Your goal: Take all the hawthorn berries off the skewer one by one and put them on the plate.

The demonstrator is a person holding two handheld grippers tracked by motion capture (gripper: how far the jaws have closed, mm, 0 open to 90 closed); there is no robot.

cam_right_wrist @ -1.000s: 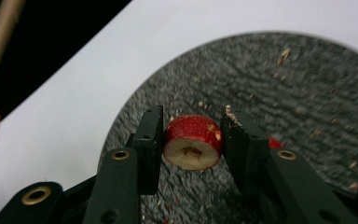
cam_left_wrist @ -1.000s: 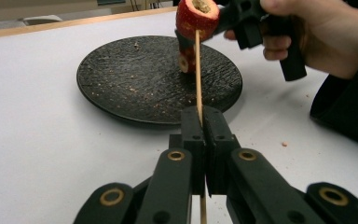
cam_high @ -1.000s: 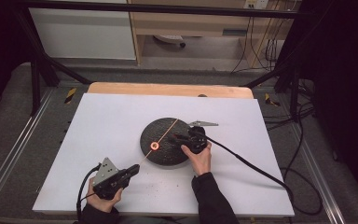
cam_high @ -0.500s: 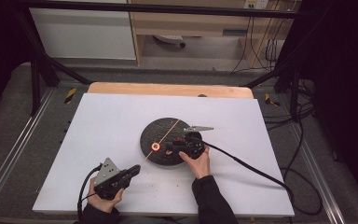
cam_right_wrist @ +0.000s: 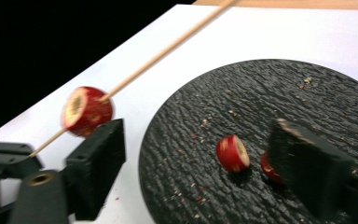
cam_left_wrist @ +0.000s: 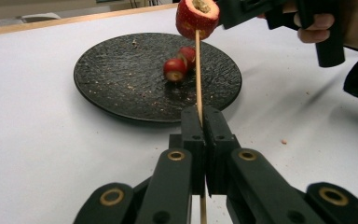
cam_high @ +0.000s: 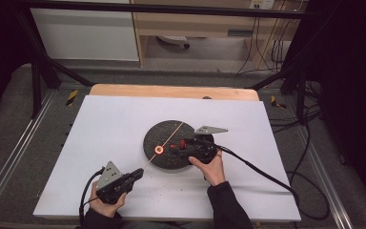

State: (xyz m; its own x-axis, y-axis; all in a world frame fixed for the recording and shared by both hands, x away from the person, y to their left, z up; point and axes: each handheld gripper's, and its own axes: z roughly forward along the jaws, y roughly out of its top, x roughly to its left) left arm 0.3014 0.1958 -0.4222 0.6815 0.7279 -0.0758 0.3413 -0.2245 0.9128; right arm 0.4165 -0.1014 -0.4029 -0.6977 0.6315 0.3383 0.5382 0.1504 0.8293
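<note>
Overall, largest to smallest:
Table (cam_high: pixel 100 143): white top with a wooden strip along its far edge; scattered crumbs lie near the front.
Plate (cam_high: pixel 164 131): round, dark, rough-surfaced, at the table's middle; crumbs dot its surface.
Right gripper (cam_high: pixel 183 144): held over the plate's near-right part, a cable trailing off to the right; its jaws stand apart in the right gripper view, nothing between them.
Left gripper (cam_left_wrist: pixel 204 122): held near the front-left of the table, aimed toward the plate; its jaws are clenched on the skewer.
Skewer (cam_left_wrist: pixel 198 70): thin wooden stick running from the left gripper up across the plate.
Threaded slice (cam_right_wrist: pixel 86 111): round red fruit piece with a pale cut face, pierced on the skewer, held above the plate's near-left edge.
Loose slices (cam_right_wrist: pixel 233 154): two red pieces lying on the plate, just beside each other, below the right gripper.
</note>
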